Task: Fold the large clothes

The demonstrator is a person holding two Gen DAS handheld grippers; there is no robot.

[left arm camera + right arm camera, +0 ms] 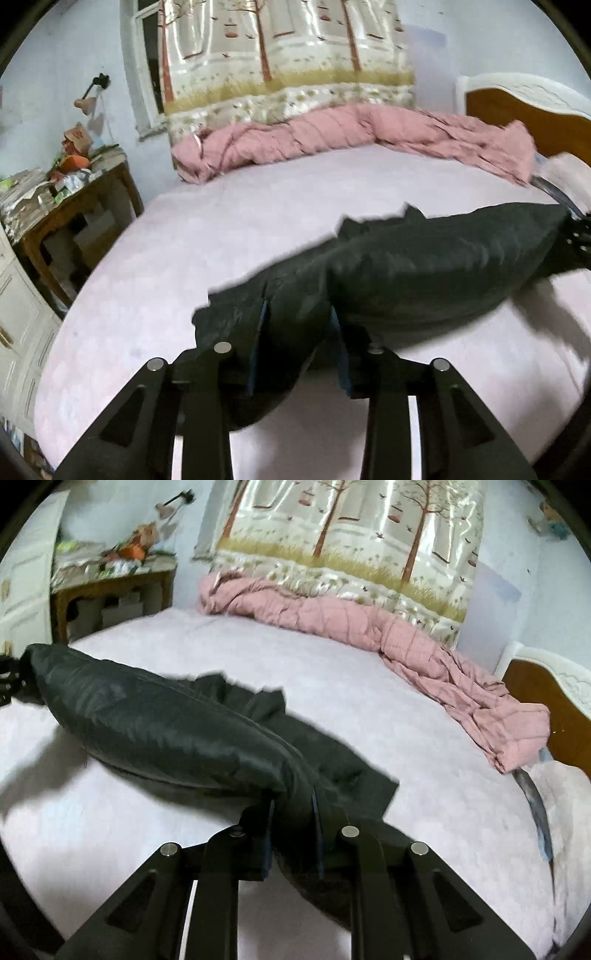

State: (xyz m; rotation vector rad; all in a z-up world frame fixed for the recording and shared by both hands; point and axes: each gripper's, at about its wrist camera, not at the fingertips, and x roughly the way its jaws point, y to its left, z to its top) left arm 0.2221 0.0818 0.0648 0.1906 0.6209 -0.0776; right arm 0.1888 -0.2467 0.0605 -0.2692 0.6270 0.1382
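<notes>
A dark padded jacket (424, 266) is held slung between the two tongs above the middle of the bed (258, 206), sagging in a thick roll, one loose flap trailing onto the sheet.

Left tongs (299, 332): clamped on a bunched end of the jacket, fabric filling the gap between the blue pads. Right tongs (291, 812): likewise clamped on the opposite end, pads closer together on a narrower wad.

A pink quilt (369, 627) is heaped along the far edge of the bed, below a tree-print curtain (288, 55); a wooden headboard (546, 701) is seen at the right end.

Handling, judged: shell looks smooth and slippery, filling puffy and light; bulk is soft and will spring back from a crease. Hold is best taken at seams, hem or shoulder corners, where layers are thin enough to pinch firmly. A grip on a fat wad may slide.
</notes>
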